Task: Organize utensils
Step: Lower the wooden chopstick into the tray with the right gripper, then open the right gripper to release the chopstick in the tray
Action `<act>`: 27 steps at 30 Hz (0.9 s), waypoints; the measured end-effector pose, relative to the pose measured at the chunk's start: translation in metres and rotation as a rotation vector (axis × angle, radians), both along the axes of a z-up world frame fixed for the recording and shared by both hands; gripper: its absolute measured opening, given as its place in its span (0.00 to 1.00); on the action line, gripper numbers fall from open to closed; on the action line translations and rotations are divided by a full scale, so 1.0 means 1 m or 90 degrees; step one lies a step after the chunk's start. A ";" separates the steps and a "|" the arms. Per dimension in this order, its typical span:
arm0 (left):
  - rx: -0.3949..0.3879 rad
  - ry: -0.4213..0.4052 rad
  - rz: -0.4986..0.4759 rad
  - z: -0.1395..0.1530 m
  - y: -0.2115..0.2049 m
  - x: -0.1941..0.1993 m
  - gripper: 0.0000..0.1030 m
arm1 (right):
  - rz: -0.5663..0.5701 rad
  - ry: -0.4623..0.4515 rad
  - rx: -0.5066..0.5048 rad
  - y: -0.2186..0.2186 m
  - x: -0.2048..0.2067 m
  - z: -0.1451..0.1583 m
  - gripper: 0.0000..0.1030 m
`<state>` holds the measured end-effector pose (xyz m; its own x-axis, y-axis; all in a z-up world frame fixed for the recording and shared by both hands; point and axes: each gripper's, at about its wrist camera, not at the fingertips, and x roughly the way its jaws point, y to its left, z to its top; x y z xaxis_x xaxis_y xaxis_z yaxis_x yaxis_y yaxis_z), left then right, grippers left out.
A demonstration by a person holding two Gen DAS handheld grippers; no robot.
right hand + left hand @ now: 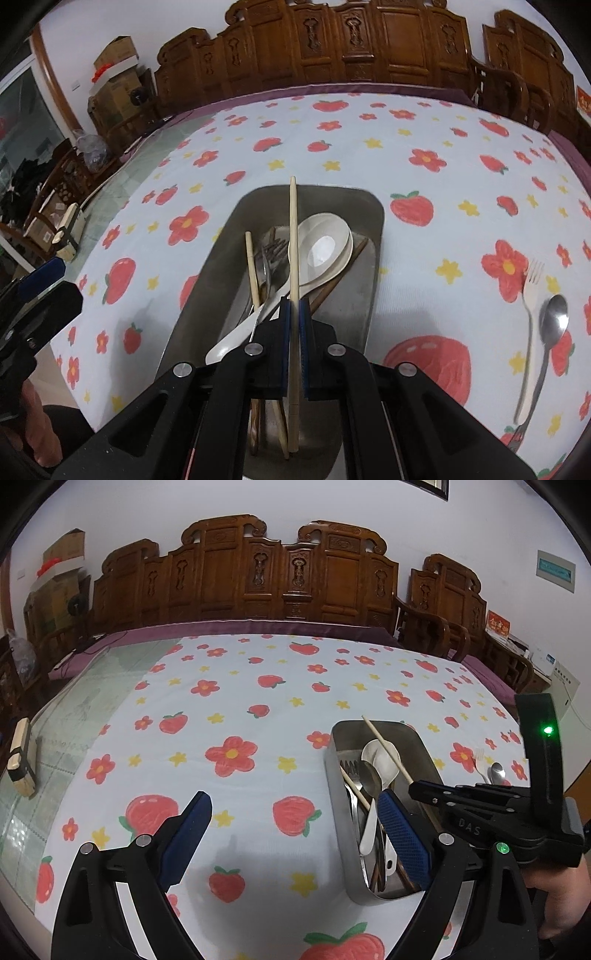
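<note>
A steel tray [218, 258] [421, 746] sits on the strawberry tablecloth and holds a white ladle spoon [325, 251], a metal fork [271, 254], a chopstick [252, 269] and other utensils. My right gripper [293, 306] is shut on a pale wooden chopstick [293, 229] and holds it over the tray, pointing away from me. In the left wrist view the right gripper [415, 784] holds that chopstick [386, 747] above the tray. My left gripper [295, 812] is open and empty, left of the tray.
A white plastic fork [532, 295] and a metal spoon [552, 325] lie on the cloth right of the tray. A brush [20, 760] lies at the table's left edge. Carved wooden chairs [258, 579] stand behind the table.
</note>
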<state>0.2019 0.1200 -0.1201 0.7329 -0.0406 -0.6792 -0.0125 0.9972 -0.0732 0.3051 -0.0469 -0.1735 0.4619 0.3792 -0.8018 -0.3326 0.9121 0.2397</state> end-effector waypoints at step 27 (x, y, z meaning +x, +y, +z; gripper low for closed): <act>0.028 -0.027 -0.044 0.008 -0.051 -0.010 0.85 | 0.008 -0.146 -0.042 -0.116 -0.061 0.052 0.26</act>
